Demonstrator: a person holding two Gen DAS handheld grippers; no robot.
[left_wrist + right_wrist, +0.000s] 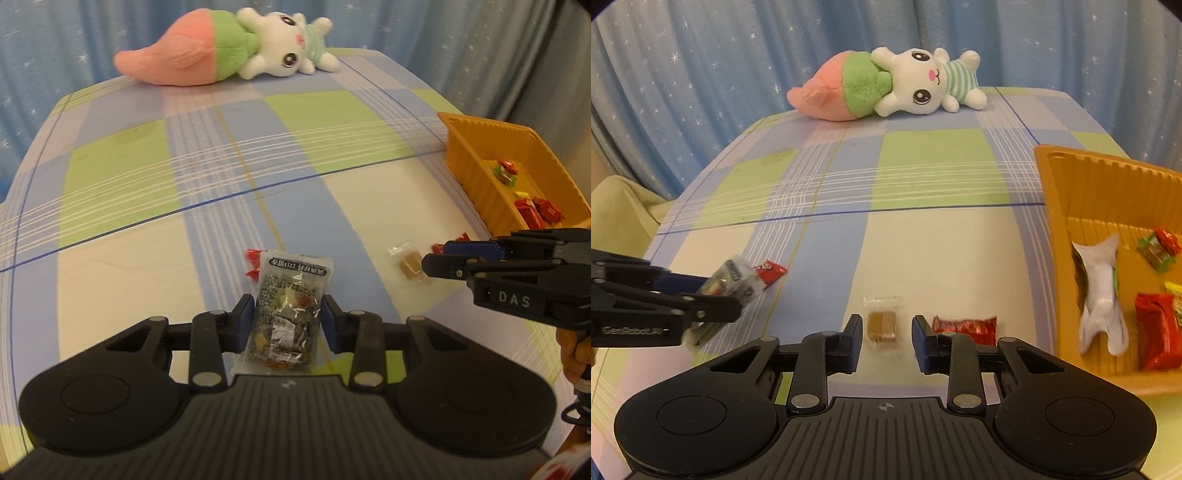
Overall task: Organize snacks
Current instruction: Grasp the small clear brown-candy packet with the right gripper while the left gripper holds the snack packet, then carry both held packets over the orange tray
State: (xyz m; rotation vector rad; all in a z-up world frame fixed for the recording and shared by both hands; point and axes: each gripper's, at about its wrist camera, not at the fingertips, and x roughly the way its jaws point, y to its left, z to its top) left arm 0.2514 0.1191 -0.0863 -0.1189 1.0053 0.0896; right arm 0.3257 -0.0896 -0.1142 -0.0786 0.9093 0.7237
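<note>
The bed sheet (221,177) is plaid in blue, green and cream, the tray (1056,221) orange, the curtain (701,74) blue with white stars (the plush (886,88) pink, green, white).

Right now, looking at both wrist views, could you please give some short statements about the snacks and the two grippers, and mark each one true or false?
1. The left gripper is shut on the clear snack packet. True.
2. The right gripper already squeezes the brown candy. False: its fingers stand open on either side of the candy, not touching it.
3. The orange tray already holds several wrapped snacks. True.
4. The plush bunny lies inside the tray. False: it lies at the far end of the checked cloth, apart from the tray.
5. A red wrapped candy lies on the cloth beside the brown candy. True.
</note>
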